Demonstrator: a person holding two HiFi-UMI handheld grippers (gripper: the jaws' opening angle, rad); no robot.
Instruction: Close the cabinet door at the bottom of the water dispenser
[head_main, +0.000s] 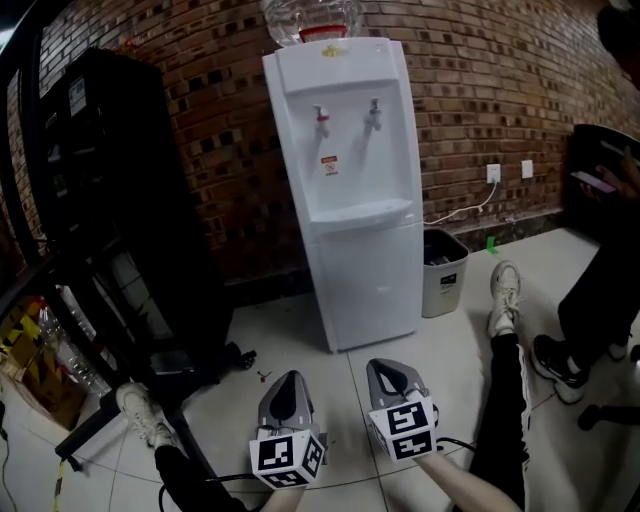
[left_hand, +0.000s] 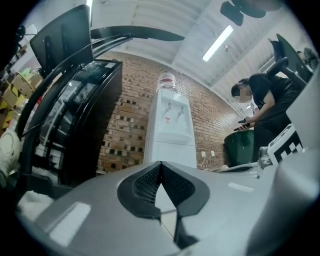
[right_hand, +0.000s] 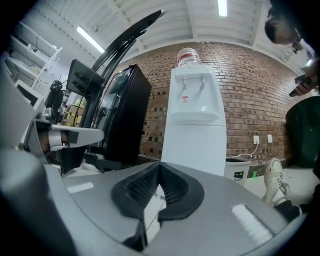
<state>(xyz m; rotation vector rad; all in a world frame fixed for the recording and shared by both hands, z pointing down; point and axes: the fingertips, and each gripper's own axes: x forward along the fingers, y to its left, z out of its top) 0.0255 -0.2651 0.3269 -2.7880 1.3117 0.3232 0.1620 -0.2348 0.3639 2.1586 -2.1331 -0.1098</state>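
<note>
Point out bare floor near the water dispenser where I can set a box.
Bare tiles lie between the water dispenser and the left gripper and right gripper. A second free patch lies between the waste bin, the white shoe and the brick wall. The left side is crowded: the black rack and bottles fill it.

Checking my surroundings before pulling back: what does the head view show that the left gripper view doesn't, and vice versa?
Head view only: the small bin beside the water dispenser, and a white shoe. Left gripper view only: the ceiling lights, a bystander holding a phone, and the left gripper, jaws together with nothing between them. Both: the dispenser, the brick wall, the black cabinet.
</note>
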